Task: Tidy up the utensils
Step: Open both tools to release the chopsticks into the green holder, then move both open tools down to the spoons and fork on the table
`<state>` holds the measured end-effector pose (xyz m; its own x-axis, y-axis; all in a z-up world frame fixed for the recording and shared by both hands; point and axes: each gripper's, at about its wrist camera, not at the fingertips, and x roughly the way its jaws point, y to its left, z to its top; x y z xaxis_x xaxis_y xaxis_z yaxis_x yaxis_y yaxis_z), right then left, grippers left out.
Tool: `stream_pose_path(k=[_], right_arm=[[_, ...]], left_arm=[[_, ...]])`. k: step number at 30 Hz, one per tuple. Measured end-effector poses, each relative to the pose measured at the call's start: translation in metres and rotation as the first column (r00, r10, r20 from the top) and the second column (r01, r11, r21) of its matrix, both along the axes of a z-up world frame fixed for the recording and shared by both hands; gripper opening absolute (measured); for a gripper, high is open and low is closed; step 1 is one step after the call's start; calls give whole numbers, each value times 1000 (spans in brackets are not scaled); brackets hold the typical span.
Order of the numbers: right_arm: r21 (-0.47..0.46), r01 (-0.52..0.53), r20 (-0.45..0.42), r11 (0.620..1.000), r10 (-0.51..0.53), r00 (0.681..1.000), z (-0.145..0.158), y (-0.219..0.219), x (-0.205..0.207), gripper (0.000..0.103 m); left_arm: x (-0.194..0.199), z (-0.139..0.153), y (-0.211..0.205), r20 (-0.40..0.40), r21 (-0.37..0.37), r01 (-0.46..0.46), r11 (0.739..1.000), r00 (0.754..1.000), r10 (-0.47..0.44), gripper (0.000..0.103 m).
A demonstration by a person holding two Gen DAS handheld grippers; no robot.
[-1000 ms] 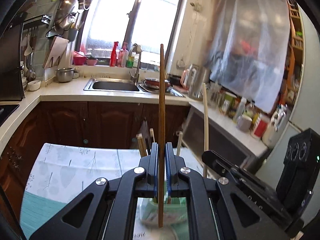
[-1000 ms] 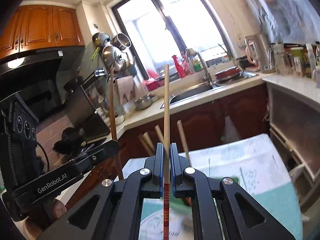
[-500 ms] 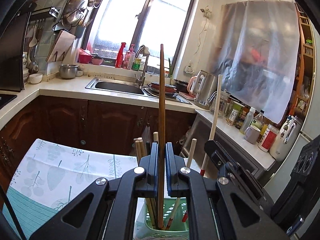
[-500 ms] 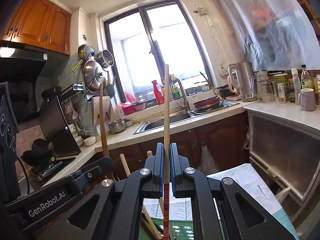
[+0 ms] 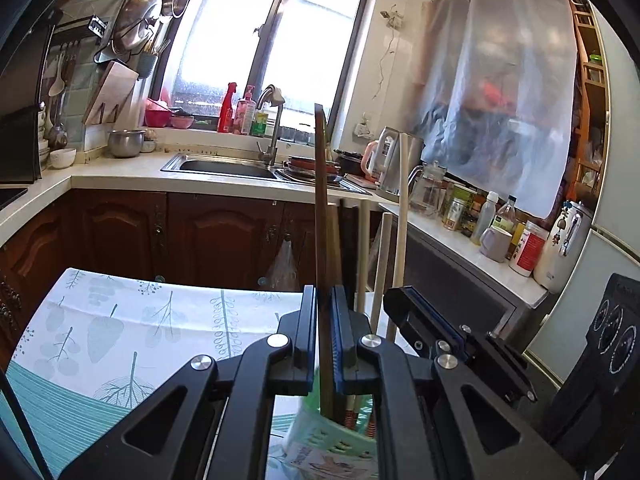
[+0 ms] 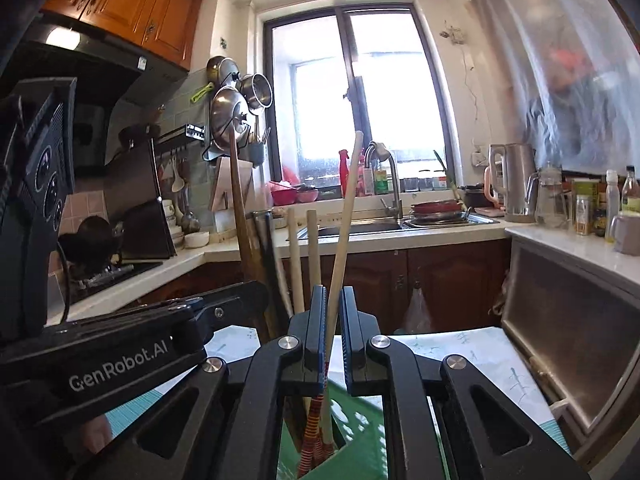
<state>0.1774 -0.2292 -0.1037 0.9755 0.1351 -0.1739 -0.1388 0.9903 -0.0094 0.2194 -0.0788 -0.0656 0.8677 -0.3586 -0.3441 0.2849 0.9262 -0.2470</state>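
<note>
Left gripper [image 5: 323, 336] jaws closed on dark chopstick [image 5: 321, 208], upright, lower end inside green holder [image 5: 334, 438]. Right gripper [image 6: 330, 332] jaws clamped pale chopstick [image 6: 345, 224], tilted, red-striped tip in same holder [image 6: 360, 432]. "GenRobot.AI" legible on left gripper body [image 6: 120, 364].

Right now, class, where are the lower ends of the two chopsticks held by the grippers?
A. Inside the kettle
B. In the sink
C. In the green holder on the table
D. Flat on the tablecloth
C: the dark chopstick and the pale chopstick both run down into the green holder.
</note>
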Motion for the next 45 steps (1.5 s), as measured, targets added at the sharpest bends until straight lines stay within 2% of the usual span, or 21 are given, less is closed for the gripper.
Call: stream_pose_path(k=[4,10,14,19,23,25,27,32,35,38,43,45], right_arm=[[-105,-7,45,994,12,999,-10,15,-8,6],[-256,16,111,967,13,994,-27,40,-21,7],[-274,33,128,961,2,992,-37,56,-25,6],[-228,86,141,970,-54,989,-37,59,-23,6],[-230,52,34,972,-45,998,-36,56,-11,6],[-203,33,-47,979,-43,998,-42,51,-7,6],[-176,30,-92,984,-47,995,-44,43,-5,6],[-92,33,-199,995,-51,979,-44,21,-9,11],[-52,13,-287,999,-28,958,-41,13,-18,14],[-43,7,-346,999,-21,938,-34,7,-34,19],[14,4,-453,1000,2,892,-15,-5,-68,25],[7,16,-498,1000,-11,867,-13,-8,-82,27]], left_arm=[[5,0,3,-23,-6,8,1000,1000,-9,5],[8,-6,2,-59,7,33,999,998,-33,5],[8,-8,5,-73,-12,31,999,997,-32,5],[5,-7,7,-66,-6,38,999,997,-38,5],[4,-7,7,-74,-4,50,999,996,-50,5],[3,-7,8,-81,-7,54,999,995,-55,5],[3,-8,10,-91,-12,56,998,994,-56,5],[-1,-9,13,-139,-6,70,998,988,-70,6],[-9,-11,12,-180,13,90,996,980,-87,10],[-20,-17,13,-258,28,123,992,960,-112,22],[-42,-35,14,-402,55,186,981,903,-149,25],[-51,-40,15,-445,60,209,976,881,-161,34]])
